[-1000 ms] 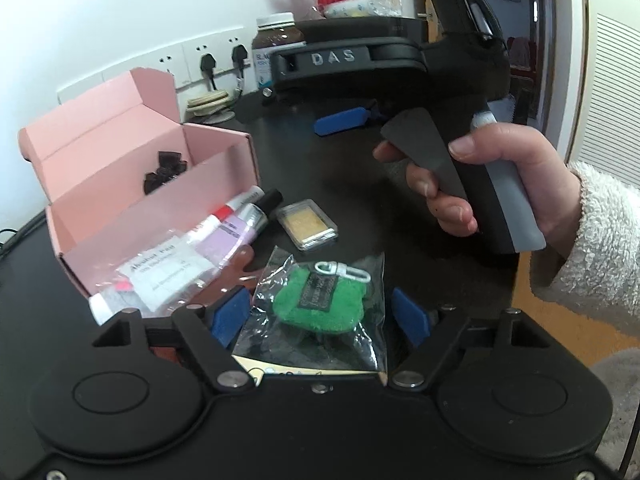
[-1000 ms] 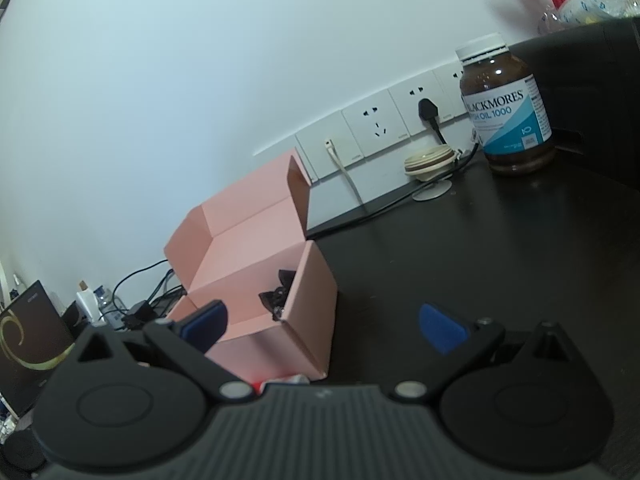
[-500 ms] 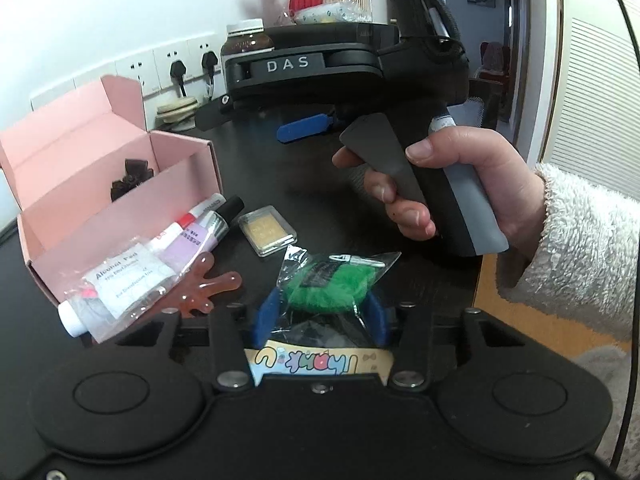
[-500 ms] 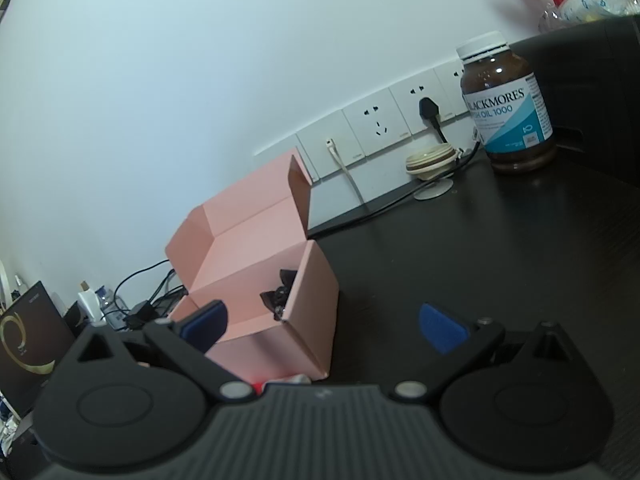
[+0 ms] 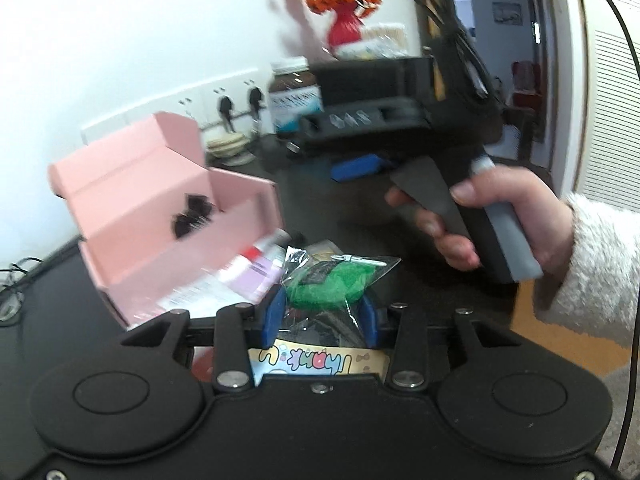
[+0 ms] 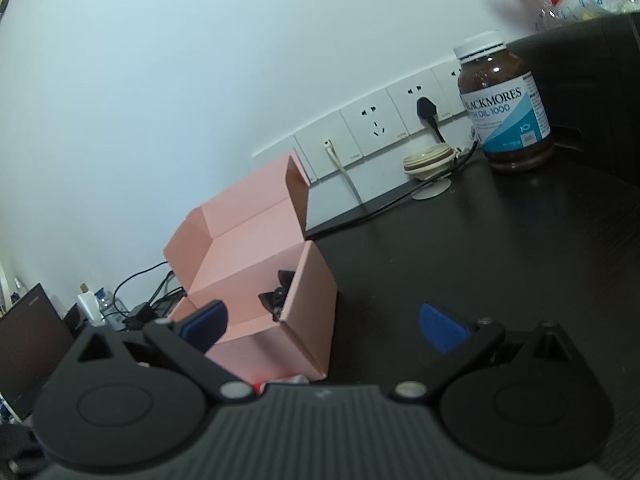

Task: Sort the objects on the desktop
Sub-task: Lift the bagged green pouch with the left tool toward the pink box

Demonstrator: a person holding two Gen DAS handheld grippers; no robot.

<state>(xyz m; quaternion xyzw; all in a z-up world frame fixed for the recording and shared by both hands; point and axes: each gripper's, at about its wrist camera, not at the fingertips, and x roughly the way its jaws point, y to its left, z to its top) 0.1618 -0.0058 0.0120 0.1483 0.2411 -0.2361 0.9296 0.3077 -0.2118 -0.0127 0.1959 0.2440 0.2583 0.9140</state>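
Pinching a clear plastic packet (image 5: pixel 332 284) between its 2 blue pads, the left gripper (image 5: pixel 322 314) has the thing at the lower middle of its own frame, and the packet looks raised off the black desk (image 5: pixel 52 300), though the blur makes that hard to swear to. Inside the film sits a lump of green fuzzy fabric with a small white clip near the top edge, and a printed card shows at the bottom end, under the pads.

To my eye this will handle as light and soft. The film is slick and crinkly, so it could slide in the pads, and the fabric will squash rather than resist. The hold is low on the packet, around the green lump; that seems the sensible place, since the thin corners alone would fold or slip out. Nothing in it looks breakable.

At the left of the same frame stands the open pink box (image 5: pixel 168 216), lid up, with a few small black pieces in it. Tubes and a flat sachet lie just in front of the box, smeared by motion.

In the right wrist view the right gripper (image 6: pixel 324 324) is spread wide with nothing between its pads, hovering near the box's corner. A brown supplement bottle (image 6: pixel 506 108) stands at the upper right by the wall sockets.
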